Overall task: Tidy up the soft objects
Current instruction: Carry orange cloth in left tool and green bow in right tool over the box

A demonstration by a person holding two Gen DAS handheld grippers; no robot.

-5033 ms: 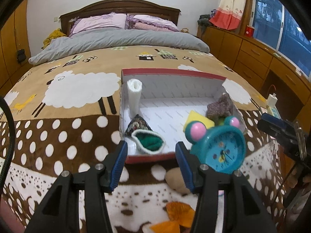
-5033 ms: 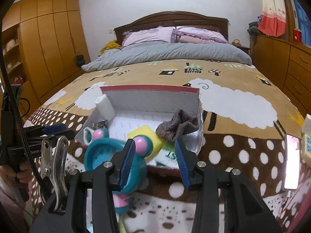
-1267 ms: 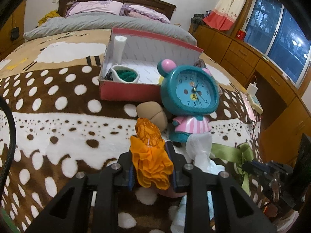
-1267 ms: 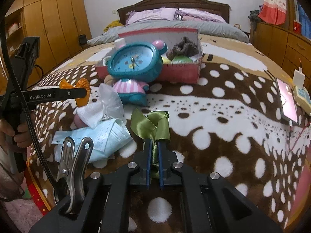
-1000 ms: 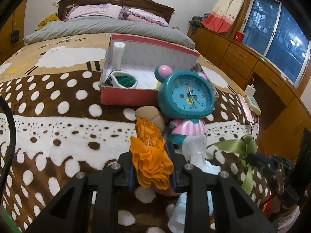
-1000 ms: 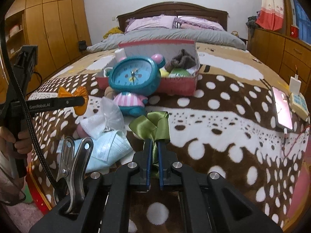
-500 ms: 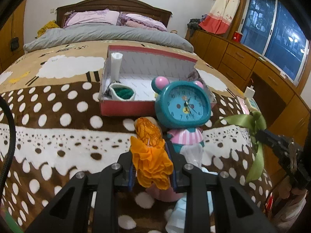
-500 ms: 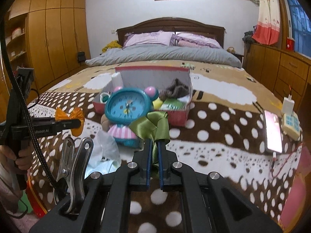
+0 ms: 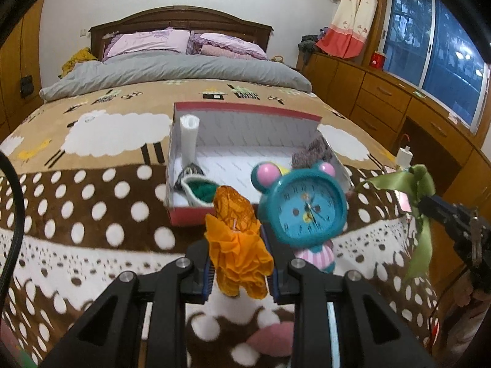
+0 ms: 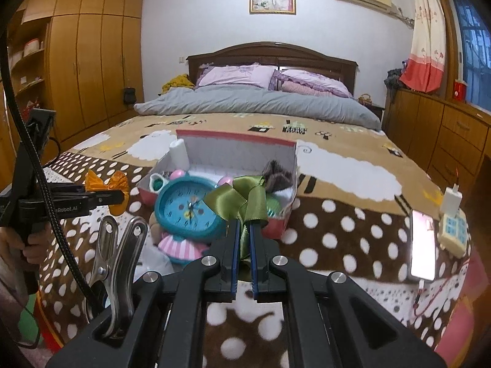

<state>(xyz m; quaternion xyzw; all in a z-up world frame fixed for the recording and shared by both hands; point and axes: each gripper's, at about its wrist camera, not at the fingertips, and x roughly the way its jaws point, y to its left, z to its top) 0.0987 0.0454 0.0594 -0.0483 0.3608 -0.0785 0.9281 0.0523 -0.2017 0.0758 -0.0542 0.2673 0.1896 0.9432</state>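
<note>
Left wrist view: the left tool (image 9: 241, 271) is clenched on an orange ruffled bow (image 9: 237, 245), which is squeezed between the blue pads and held up above the bed (image 9: 92, 214). Straight ahead, farther off, an open red box (image 9: 245, 141) is seen on the spotted blanket. A white roll (image 9: 188, 139) stands in its far left corner, and a grey woolly thing (image 9: 311, 153) lies at its right side. A blue clock (image 9: 307, 207) stands just near the box, to the right of the bow.

In the right wrist view, the right tool (image 10: 242, 254) is clenched tight on a green ribbon bow (image 10: 242, 201). The ribbon is thin, so the pads are almost shut on it.

Both bows are held high and pointed toward the box, probably so they can be dropped in over the clock. The clock is hard, so it is likely meant to be left out.
</note>
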